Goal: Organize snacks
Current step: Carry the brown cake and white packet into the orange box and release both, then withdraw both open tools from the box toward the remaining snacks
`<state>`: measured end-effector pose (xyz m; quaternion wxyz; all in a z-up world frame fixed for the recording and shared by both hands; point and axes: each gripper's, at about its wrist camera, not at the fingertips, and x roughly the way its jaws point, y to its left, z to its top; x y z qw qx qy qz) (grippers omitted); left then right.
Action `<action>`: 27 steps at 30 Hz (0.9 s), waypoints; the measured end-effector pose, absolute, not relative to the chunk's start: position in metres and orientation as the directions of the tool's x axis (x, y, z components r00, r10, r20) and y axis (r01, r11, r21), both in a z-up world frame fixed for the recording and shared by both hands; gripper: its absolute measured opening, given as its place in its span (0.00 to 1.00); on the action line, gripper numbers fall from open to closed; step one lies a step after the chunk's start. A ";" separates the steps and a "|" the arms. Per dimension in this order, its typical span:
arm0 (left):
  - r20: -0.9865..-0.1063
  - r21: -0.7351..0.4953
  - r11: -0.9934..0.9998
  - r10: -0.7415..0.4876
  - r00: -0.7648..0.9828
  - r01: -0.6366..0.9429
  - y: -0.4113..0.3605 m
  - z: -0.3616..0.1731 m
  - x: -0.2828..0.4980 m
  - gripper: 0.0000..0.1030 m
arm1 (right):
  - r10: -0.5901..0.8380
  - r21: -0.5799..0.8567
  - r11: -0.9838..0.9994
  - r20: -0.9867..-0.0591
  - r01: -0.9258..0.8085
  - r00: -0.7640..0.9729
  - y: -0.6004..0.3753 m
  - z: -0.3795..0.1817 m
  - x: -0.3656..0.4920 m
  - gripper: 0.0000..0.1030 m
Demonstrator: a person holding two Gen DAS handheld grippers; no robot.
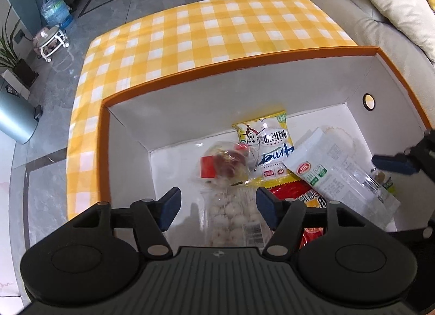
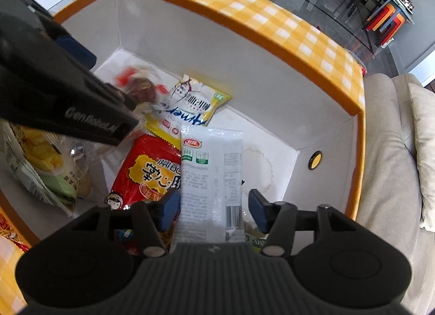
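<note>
Both tools reach down into an orange-rimmed box (image 1: 252, 56) with white inner walls that sits on a table under a yellow-and-white checked cloth (image 1: 206, 26). The left tool (image 1: 216, 206) hangs over the box floor with its blue-padded fingers spread apart and released, gripping nothing; between them lies a clear packet of pale round balls (image 1: 233, 214) with a barcode. The right tool (image 2: 214, 206) is likewise spread open, its fingers standing either side of a long white packet (image 2: 210, 176) that lies flat; whether the pads touch it cannot be told. The snacks are all inside the box: a glossy yellow bag (image 1: 265, 149) with blue lettering lies near the far wall, a crinkly clear wrapper holding something dark red (image 1: 225, 164) is just beside it, and a shiny red bag (image 2: 148, 170) with yellow print lies partly under the white packet. At the near left in the right wrist view, a pale green and yellow packet (image 2: 46, 165) leans by the box wall. The dark body of the left tool crosses that view and hides part of the clear wrapper. A round brass-ringed hole (image 1: 368, 101) pierces one side wall. A beige sofa (image 1: 353, 7) with a cushion stands just beside the table, and a water jug (image 1: 54, 10) stands on the grey tile floor
</note>
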<state>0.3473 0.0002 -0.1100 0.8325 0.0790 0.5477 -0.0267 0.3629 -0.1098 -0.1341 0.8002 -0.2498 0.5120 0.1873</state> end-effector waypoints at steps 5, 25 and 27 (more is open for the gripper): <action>-0.899 0.100 0.986 0.031 0.436 0.135 0.002 -0.094 0.337 0.72 | 0.052 -0.220 0.805 -0.899 -0.551 0.434 -0.108 -0.118 0.357 0.66; -0.758 0.092 0.987 -0.017 0.652 0.132 0.009 -0.020 0.241 0.72 | 0.181 -0.082 0.907 -0.810 -0.413 0.558 -0.133 -0.040 0.288 0.76; -0.741 0.093 0.985 -0.027 0.670 0.143 0.010 -0.015 0.227 0.72 | 0.205 -0.048 0.915 -0.798 -0.400 0.567 -0.136 -0.034 0.276 0.76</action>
